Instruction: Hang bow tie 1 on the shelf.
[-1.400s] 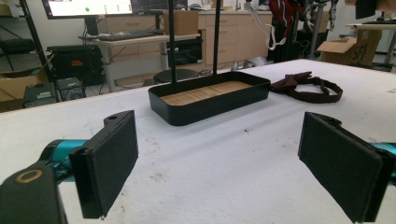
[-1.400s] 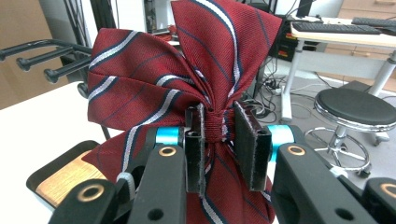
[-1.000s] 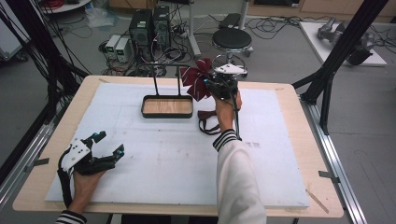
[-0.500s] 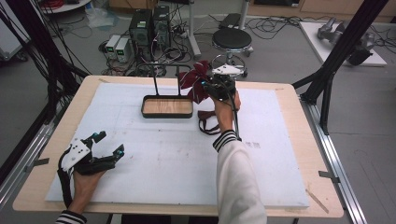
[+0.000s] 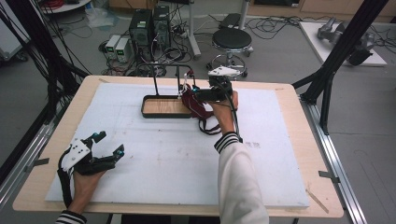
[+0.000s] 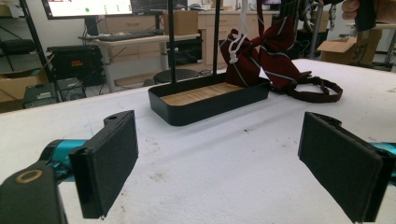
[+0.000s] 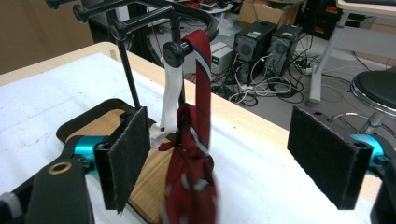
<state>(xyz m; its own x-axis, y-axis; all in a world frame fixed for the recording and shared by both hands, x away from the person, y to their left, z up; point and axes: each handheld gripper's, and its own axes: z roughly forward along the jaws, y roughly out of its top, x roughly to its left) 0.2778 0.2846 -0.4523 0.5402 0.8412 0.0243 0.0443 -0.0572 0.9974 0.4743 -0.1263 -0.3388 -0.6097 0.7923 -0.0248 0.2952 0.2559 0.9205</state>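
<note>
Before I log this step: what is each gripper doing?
Left gripper: open, empty.
Right gripper: jaws just opened, dark red striped drawstring bag hangs between them, ungripped.

The right gripper [image 5: 194, 91] is held out at the far side, its jaws just opened wide. The left gripper [image 5: 108, 143] rests low at the near left, jaws spread apart.
</note>
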